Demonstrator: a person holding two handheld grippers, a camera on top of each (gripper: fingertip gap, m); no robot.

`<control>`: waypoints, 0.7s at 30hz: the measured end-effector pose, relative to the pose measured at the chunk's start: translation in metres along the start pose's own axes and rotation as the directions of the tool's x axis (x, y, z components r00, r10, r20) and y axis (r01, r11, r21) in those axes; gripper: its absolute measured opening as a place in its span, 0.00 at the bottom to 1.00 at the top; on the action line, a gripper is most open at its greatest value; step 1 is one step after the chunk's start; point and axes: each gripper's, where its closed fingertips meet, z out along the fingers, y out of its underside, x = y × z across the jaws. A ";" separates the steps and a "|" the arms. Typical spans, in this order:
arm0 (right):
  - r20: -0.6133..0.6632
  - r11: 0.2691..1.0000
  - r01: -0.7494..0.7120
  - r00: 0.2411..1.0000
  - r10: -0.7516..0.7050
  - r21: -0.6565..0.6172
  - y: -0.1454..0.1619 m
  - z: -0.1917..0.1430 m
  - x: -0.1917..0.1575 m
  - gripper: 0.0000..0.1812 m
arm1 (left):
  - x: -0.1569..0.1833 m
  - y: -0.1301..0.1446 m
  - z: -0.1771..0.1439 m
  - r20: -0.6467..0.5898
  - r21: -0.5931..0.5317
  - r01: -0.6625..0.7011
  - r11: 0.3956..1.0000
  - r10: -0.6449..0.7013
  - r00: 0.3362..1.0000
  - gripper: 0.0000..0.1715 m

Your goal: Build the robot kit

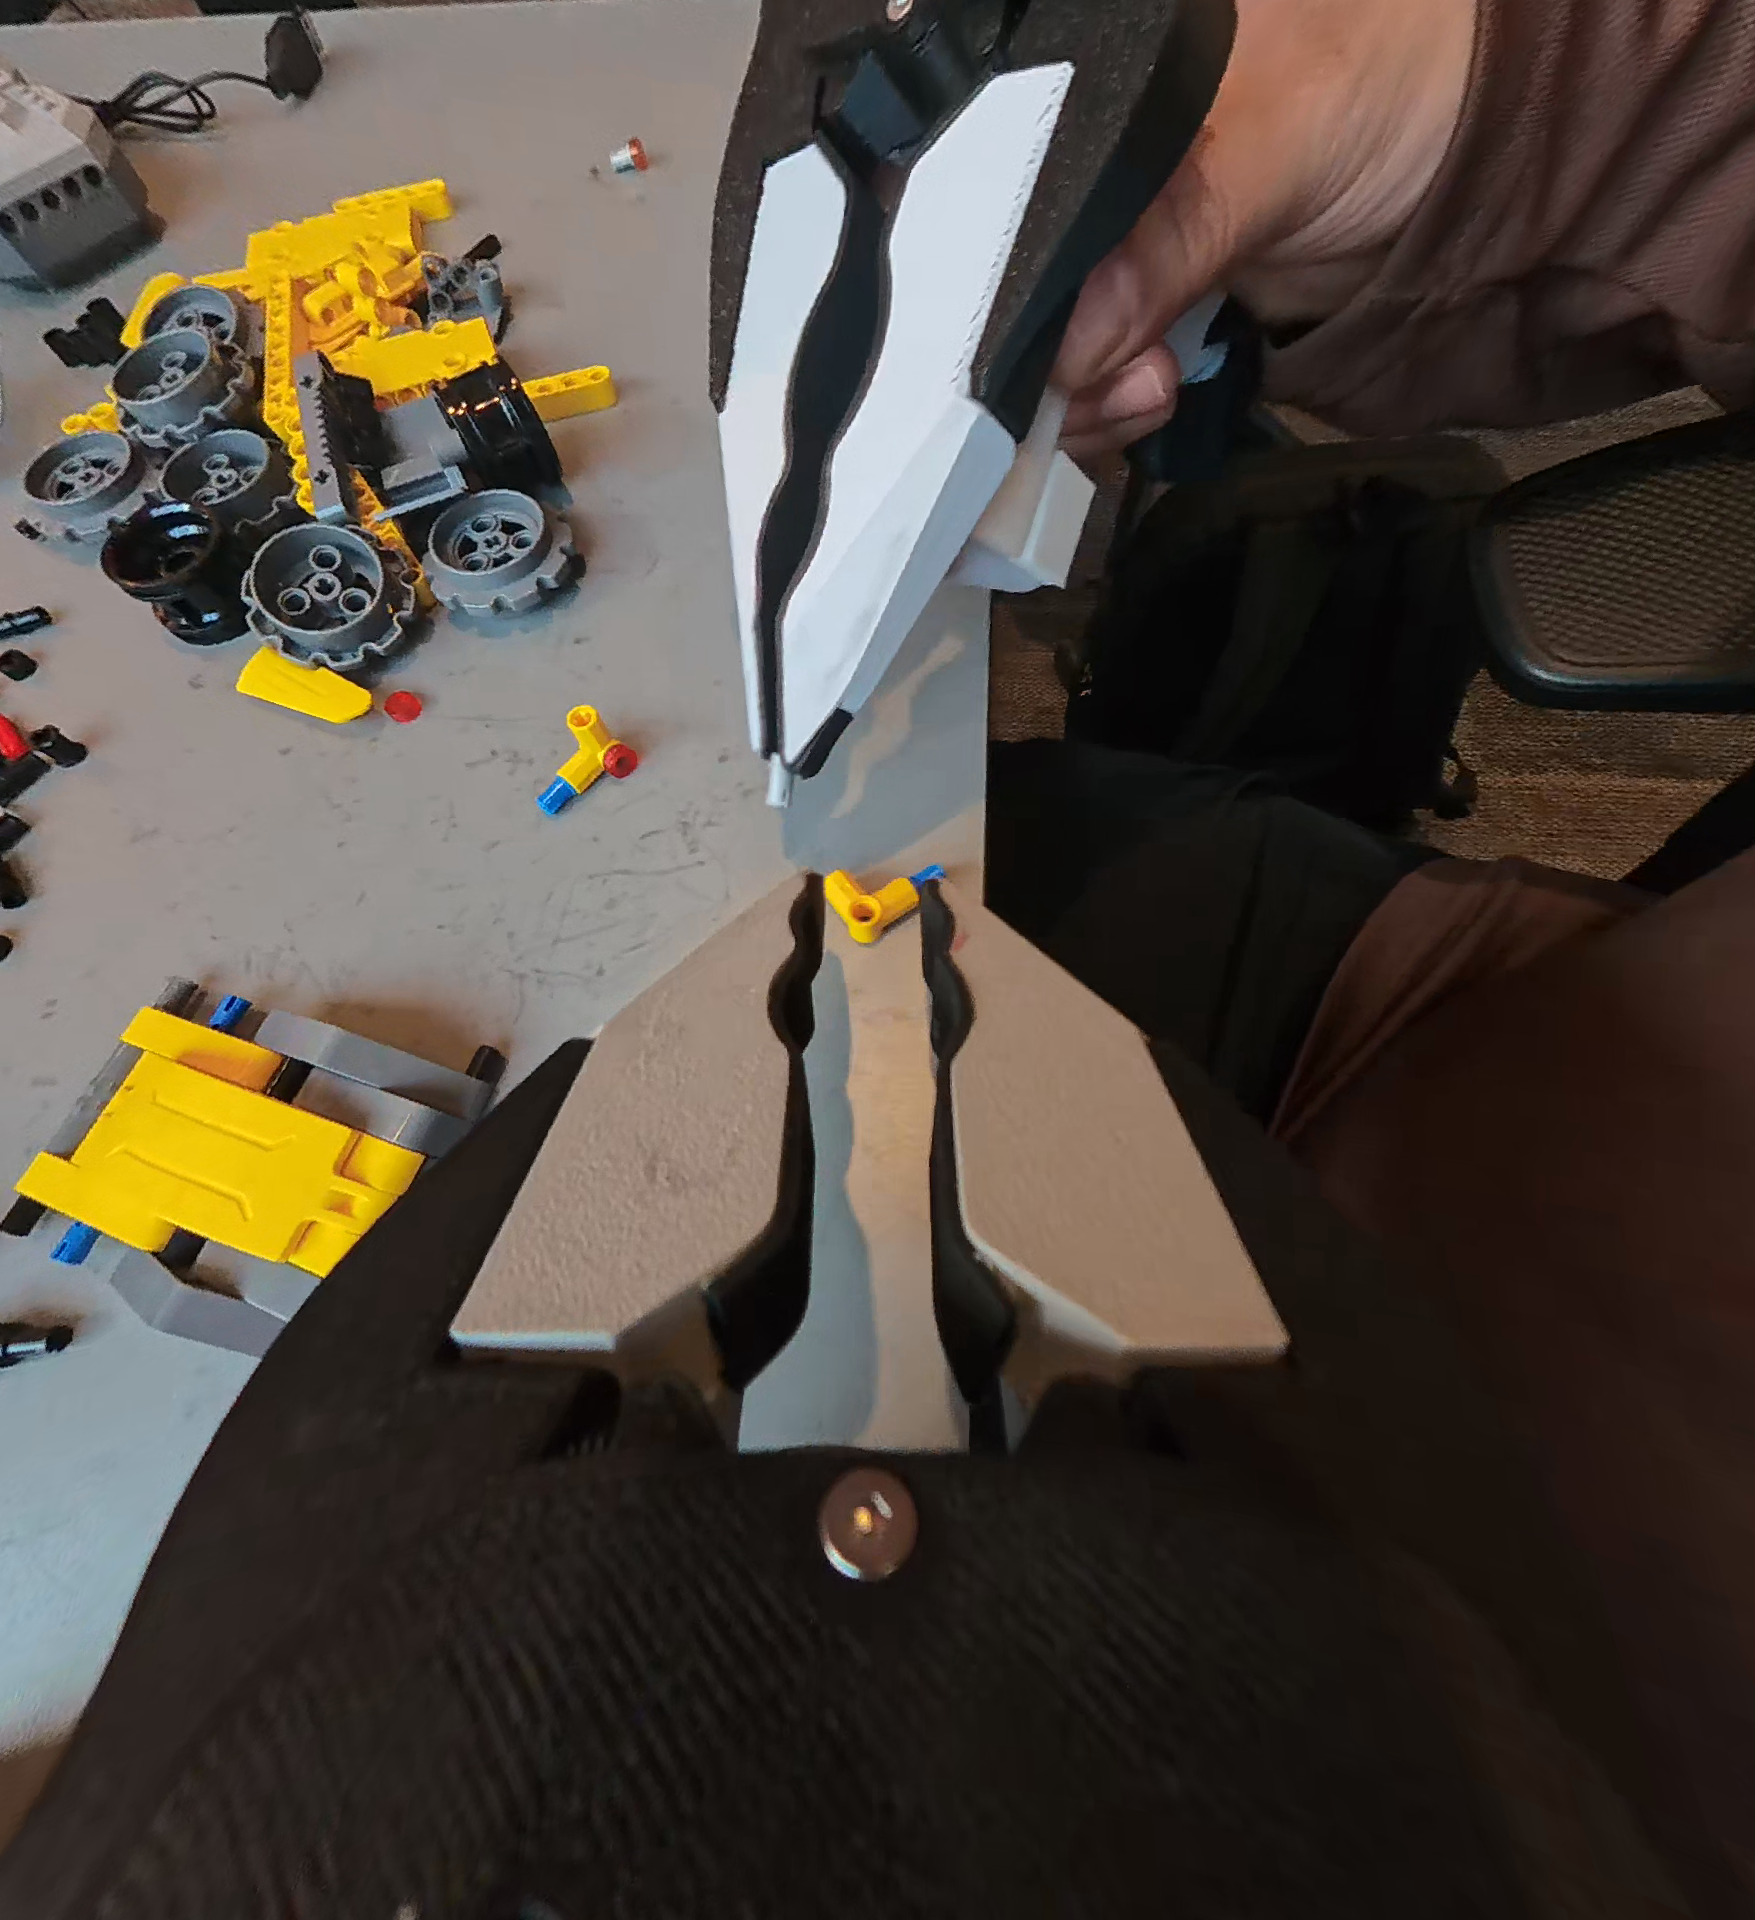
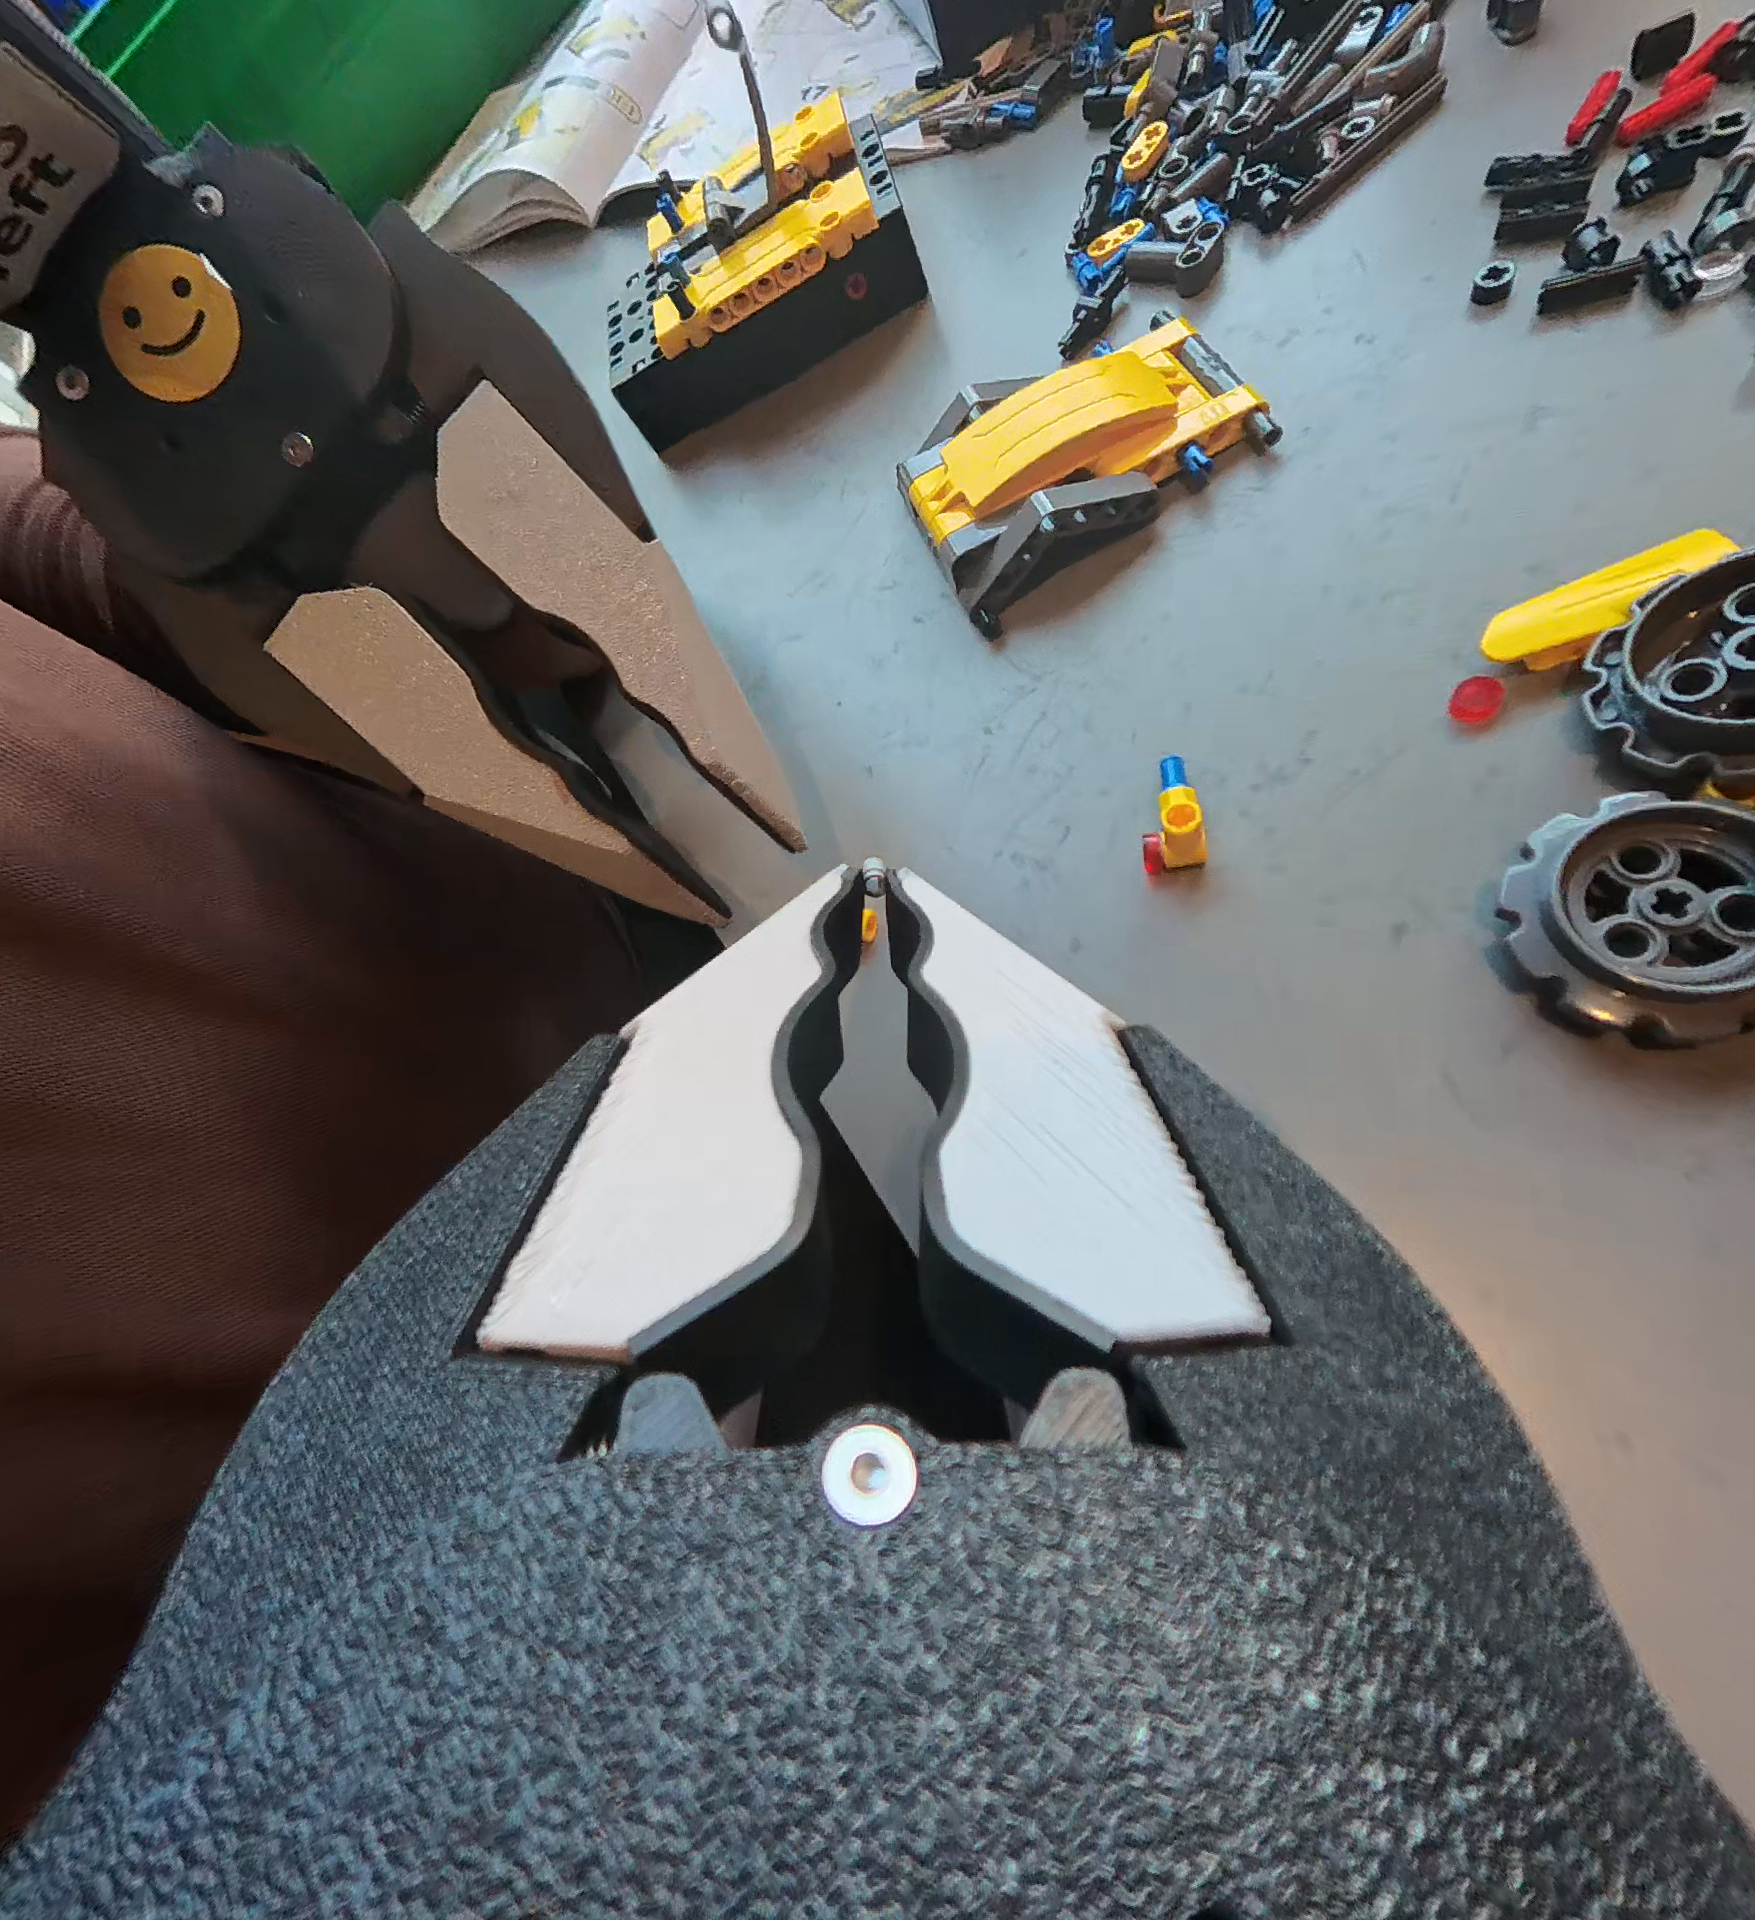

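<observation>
Left gripper [image 1: 868, 894]: fingers parted by a narrow gap, tips low at the near edge of the grey bench [image 1: 561, 904]; a yellow elbow piece [image 1: 865, 902] with a blue pin lies on the bench between the tips, and contact with either finger cannot be confirmed. Right gripper [image 2: 873, 881]: white fingers closed to a pinch on a small grey pin [image 2: 873, 879], which projects from the tips; the pin hangs above the elbow piece — just clear of it, not touching. A hand [image 1: 1143, 312] grips the right gripper's handle off the bench edge. Second yellow elbow piece with blue and red pins [image 1: 587, 756]: lying loose farther in from the near edge, apart from both grippers. Yellow and grey panel assembly [image 1: 218, 1153]: flat on the bench to the left of the left gripper. Pile of grey wheels and yellow beams [image 1: 312, 447]: toward the middle of the bench; a red round stud [image 1: 401, 707] lies beside it. Black block with yellow beams [image 2: 769, 281] and an open booklet [image 2: 592, 114]: at the far edge; loose black, blue and red pins [image 2: 1372, 125] are scattered toward the far corner.
</observation>
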 end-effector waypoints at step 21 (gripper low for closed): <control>-0.135 0.993 0.053 0.989 -0.067 -0.106 0.000 -0.012 -0.002 0.02 | -0.008 0.004 -0.015 -0.003 0.040 0.044 0.998 -0.044 0.999 0.11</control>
